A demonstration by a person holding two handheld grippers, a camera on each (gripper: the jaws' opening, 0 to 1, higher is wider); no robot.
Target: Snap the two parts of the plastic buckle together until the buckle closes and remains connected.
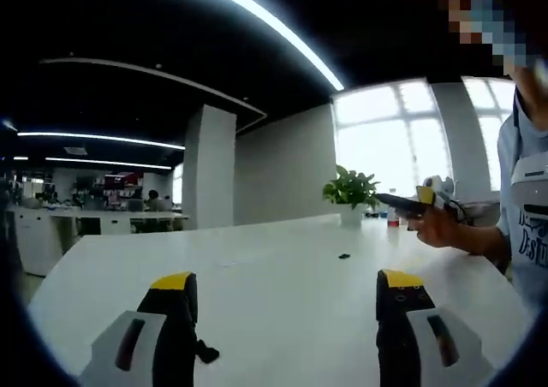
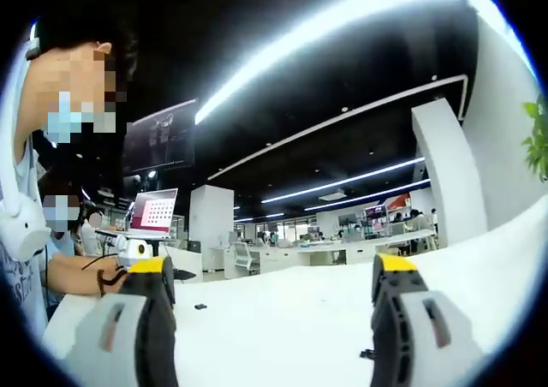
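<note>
— Left gripper view first: what sits on the white table [image 1: 282, 267]?
— Left gripper [image 1: 287, 297], jaws wide apart, holding nothing. One black buckle piece [image 1: 205, 352] touches its left jaw; another [image 1: 344, 256] lies farther along the table, near the plant [image 1: 351, 190].
— And the right gripper [image 2: 274, 293]?
— Wide apart too, holding nothing. Black bits [image 2: 200, 306] lie on the table.

A broad white table [image 1: 282, 267] carries everything — its top is smooth and bright. In the left gripper view a small black piece [image 1: 344, 256] lies out on the open surface, and another black piece [image 1: 206, 352] sits close in. A potted plant [image 1: 351, 194] stands at the far edge. In the right gripper view the table [image 2: 282, 318] bears a small black bit [image 2: 200, 306] — and another [image 2: 367, 354] nearer.
</note>
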